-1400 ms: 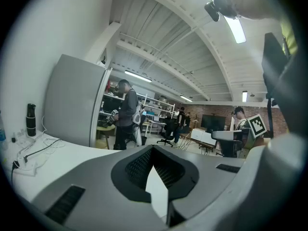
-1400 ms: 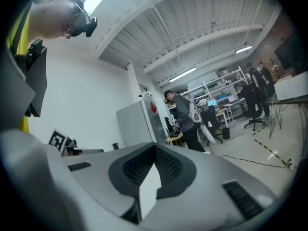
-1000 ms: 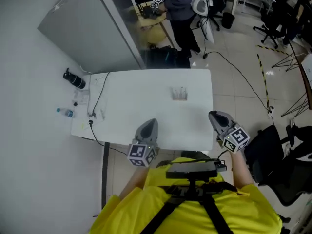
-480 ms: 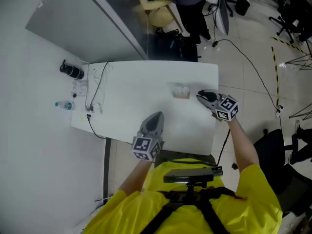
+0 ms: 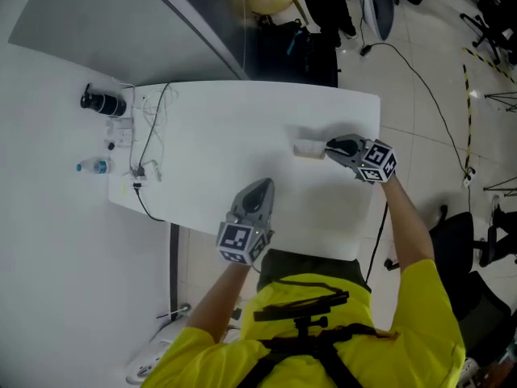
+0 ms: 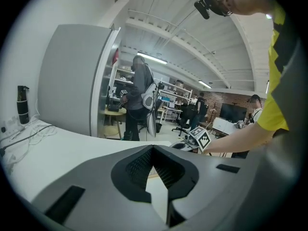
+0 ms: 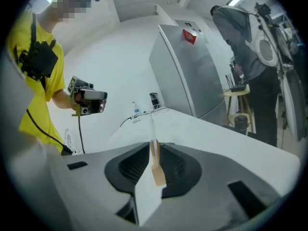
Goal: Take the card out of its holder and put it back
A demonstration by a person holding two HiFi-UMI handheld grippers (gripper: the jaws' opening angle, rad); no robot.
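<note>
A small card holder (image 5: 305,148) with a pale wooden base stands on the white table (image 5: 218,128), right of its middle. My right gripper (image 5: 329,146) reaches it from the right, tips against it. Seen from the right gripper view, a thin clear card (image 7: 152,127) stands edge-on between the pads above the tan base (image 7: 157,173), and the right gripper (image 7: 154,146) looks shut on the card. My left gripper (image 5: 262,186) hovers over the table's near side, apart from the holder. In its own view the left gripper (image 6: 153,149) is shut and holds nothing.
A black bottle (image 5: 101,102), a small water bottle (image 5: 93,166) and cables (image 5: 149,136) lie at the table's left end. A grey cabinet (image 5: 121,23) stands behind the table. A person (image 6: 139,100) stands beyond it. An office chair (image 5: 477,297) is at the right.
My right gripper has moved from the table's front right edge forward and left up to the card holder. The left gripper has stayed about where it was.
</note>
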